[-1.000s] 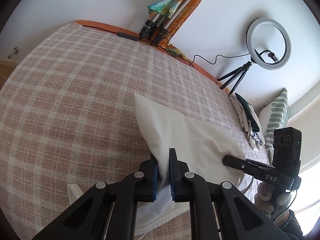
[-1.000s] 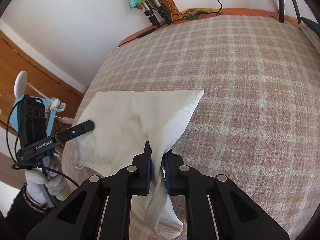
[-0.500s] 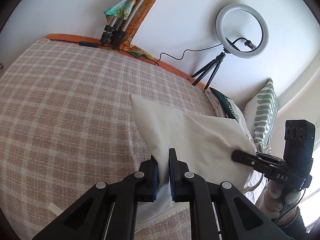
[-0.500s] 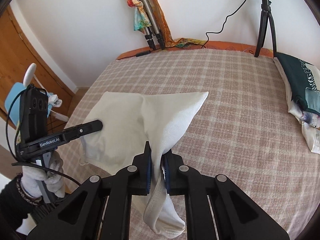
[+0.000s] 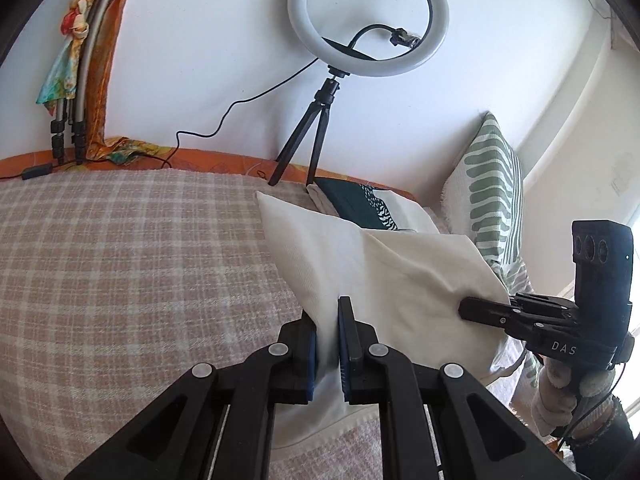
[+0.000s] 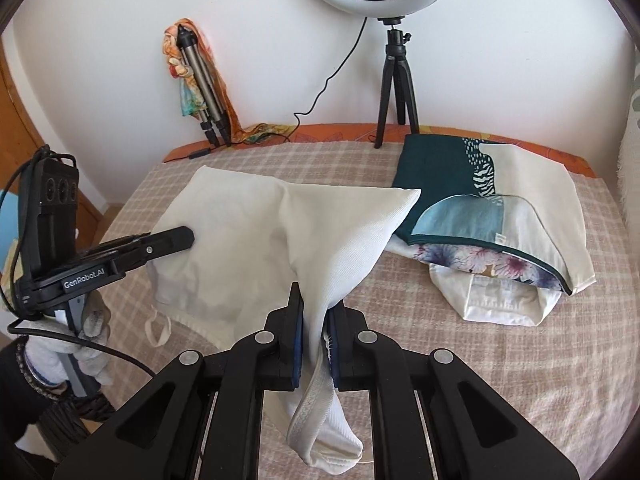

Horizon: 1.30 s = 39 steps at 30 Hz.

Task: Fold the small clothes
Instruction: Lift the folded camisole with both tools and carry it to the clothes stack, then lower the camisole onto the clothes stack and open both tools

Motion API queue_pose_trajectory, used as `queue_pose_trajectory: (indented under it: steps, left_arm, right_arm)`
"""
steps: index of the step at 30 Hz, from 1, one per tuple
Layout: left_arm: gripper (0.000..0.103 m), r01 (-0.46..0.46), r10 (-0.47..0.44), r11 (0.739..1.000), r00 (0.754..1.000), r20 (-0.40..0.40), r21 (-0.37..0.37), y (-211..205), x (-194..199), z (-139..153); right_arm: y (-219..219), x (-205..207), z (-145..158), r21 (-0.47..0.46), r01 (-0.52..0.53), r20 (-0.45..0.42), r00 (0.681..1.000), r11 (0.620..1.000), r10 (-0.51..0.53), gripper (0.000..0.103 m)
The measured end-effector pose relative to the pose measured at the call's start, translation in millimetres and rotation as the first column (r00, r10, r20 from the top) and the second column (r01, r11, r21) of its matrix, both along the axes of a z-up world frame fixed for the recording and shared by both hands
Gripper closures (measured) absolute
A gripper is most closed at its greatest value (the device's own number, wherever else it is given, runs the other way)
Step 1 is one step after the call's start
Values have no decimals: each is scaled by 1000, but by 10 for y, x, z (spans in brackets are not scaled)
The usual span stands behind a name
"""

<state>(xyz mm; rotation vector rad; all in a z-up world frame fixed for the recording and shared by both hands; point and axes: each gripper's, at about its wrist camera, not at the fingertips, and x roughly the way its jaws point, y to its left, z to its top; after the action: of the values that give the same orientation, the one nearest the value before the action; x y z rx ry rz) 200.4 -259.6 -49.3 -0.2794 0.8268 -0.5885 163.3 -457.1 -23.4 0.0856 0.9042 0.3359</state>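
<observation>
A white garment hangs stretched between my two grippers above the checked bed cover. In the left wrist view my left gripper is shut on one edge of it, and my right gripper pinches the far side, held by a gloved hand. Seen from the right wrist, my right gripper is shut on the white garment, whose banded hem droops below the jaws. My left gripper grips the cloth at the left. A free corner points at a stack of folded clothes.
A ring light on a small tripod stands at the bed's far edge, its cable trailing left. A folded tripod wrapped in a scarf leans on the wall. A green-striped pillow stands at the right.
Both grippers have risen and swung to the right with the white garment still pinched. The ring light, pillow and stack of folded clothes have come into view.
</observation>
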Motion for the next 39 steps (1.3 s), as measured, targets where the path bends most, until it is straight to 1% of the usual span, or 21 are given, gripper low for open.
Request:
queue_pose_trajectory:
  steps: [4,9,13,16,20,22,26,29,35,36,37,38,39]
  left_arm:
    - [97,37,-37,999,999,16,-6,-475,286,73]
    - [97,77,-78,997,995,59,15,-1030,615,178]
    - [97,87,-89,996,992,86,25,-1362,890,222]
    - [97,83,-86,996,992,90,29,-1563,1119,201]
    - [97,67,-70,997,995,77,42,-1723,1340,95]
    - [97,61,-65,997,996,67,51,-1765,1423,13]
    - [97,60,-65,993,997,47,101,-1836,1541,-179]
    - [97,65,-71,987,997,37,150,-1896,1603,-291]
    - [95,66,-70,982,997,15,179,-1961,1636,-382]
    - [93,68,-72,981,997,16,184,-1968,1626,-380]
    - [88,66,-71,979,997,17,192,-1981,1619,-370]
    - [75,61,-65,979,998,18,195,-1978,1608,-356]
    - [65,53,-58,979,998,23,196,-1968,1587,-335]
  right_arm:
    - [-439,122,106,-31,54,27,998,998,-53,94]
    - [-961,344,232,-62,120,69,991,991,-116,94]
    - [-1339,552,313,-51,160,87,984,986,-155,94]
    - [-1541,729,318,-63,190,113,977,980,-182,94]
    - [-1716,1017,180,-51,207,109,974,977,-201,94]
    - [-1762,1146,93,-48,198,104,976,979,-192,94]
    - [-1861,1380,-142,-40,195,62,979,980,-192,94]
    - [-1889,1475,-276,-62,186,43,982,981,-184,94]
    - [-1980,1586,-437,-67,212,1,977,975,-212,94]
    - [-1989,1591,-450,-76,222,-3,975,972,-223,93]
    - [-2000,1598,-461,-86,233,-10,972,969,-235,91]
    - [-2010,1605,-467,-99,243,-16,969,965,-245,89]
    - [-2031,1619,-472,-113,256,-24,965,960,-261,84]
